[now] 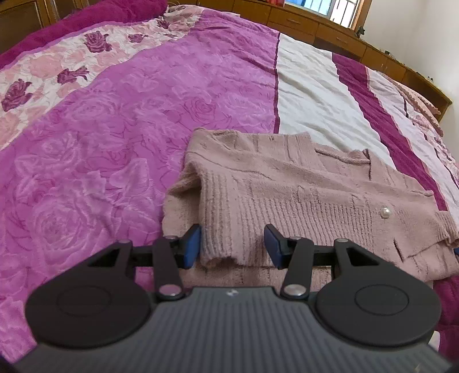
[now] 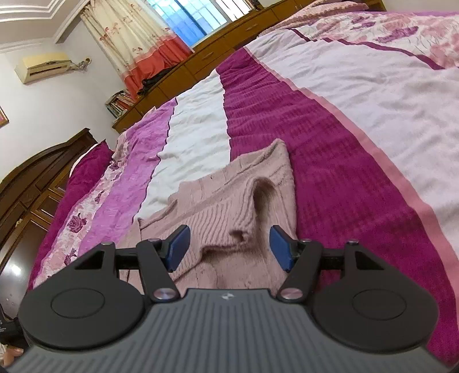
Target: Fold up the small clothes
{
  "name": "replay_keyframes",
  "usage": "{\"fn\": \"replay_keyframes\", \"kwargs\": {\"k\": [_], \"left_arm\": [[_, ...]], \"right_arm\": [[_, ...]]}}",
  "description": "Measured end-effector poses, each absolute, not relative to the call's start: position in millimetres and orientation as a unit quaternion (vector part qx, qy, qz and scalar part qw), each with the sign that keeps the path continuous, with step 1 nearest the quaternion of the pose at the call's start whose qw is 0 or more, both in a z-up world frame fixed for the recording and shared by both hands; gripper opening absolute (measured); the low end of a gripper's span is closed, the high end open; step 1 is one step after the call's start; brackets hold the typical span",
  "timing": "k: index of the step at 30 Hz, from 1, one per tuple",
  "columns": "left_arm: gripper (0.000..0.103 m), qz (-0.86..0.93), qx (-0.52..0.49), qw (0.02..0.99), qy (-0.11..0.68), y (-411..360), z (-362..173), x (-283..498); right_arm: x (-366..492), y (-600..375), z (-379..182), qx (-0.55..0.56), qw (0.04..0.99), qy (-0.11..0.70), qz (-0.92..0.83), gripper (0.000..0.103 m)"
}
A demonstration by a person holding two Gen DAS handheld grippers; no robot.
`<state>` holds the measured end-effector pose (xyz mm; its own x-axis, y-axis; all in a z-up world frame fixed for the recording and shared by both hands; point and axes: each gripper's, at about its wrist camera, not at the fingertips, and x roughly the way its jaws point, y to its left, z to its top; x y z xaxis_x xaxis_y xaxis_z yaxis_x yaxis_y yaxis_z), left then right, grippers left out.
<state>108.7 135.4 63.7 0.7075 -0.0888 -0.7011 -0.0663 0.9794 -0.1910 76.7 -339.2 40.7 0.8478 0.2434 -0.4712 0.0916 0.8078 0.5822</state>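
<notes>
A dusty-pink knitted sweater [image 1: 287, 183] lies partly folded on the bed, with a pearl button [image 1: 385, 213] near its right side. A ribbed sleeve cuff [image 1: 226, 229] is laid over the body of the garment. My left gripper [image 1: 232, 245] stands open low over it, and the cuff lies between the blue pads [image 1: 191, 246] without being squeezed. In the right wrist view the same sweater [image 2: 229, 200] shows its other sleeve cuff [image 2: 239, 229] folded inward. My right gripper [image 2: 231, 248] is open around that cuff, both pads standing apart from the cloth.
The bedspread [image 1: 114, 129] has purple rose print, a white stripe [image 1: 309, 94] and a magenta ribbed stripe [image 2: 315, 149]. Wooden cabinets [image 1: 301, 20] run along the far side under a window. A dark wooden headboard [image 2: 34, 169] stands at the left of the right wrist view.
</notes>
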Motion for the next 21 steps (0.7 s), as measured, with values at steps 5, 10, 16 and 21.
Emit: {"fn": "replay_keyframes", "kwargs": {"k": [5,10,16,21], "left_arm": [[0.049,-0.012,-0.105,0.917,0.385,134,60,116],[0.021,-0.016,-0.118,0.912,0.393,135,56,124],[0.015,-0.042,-0.130,0.921,0.366,132,71,124],[0.015,-0.047,-0.148,0.933,0.326,130,95,129]], "right_arm": [[90,-337,40,0.297,0.913,0.278,0.046,0.068],[105,-334,36,0.293,0.907,0.296,0.055,0.035],[110,-347,34,0.333,0.895,0.289,0.062,0.008],[114,-363,43,0.385,0.886,0.252,0.063,0.007]]}}
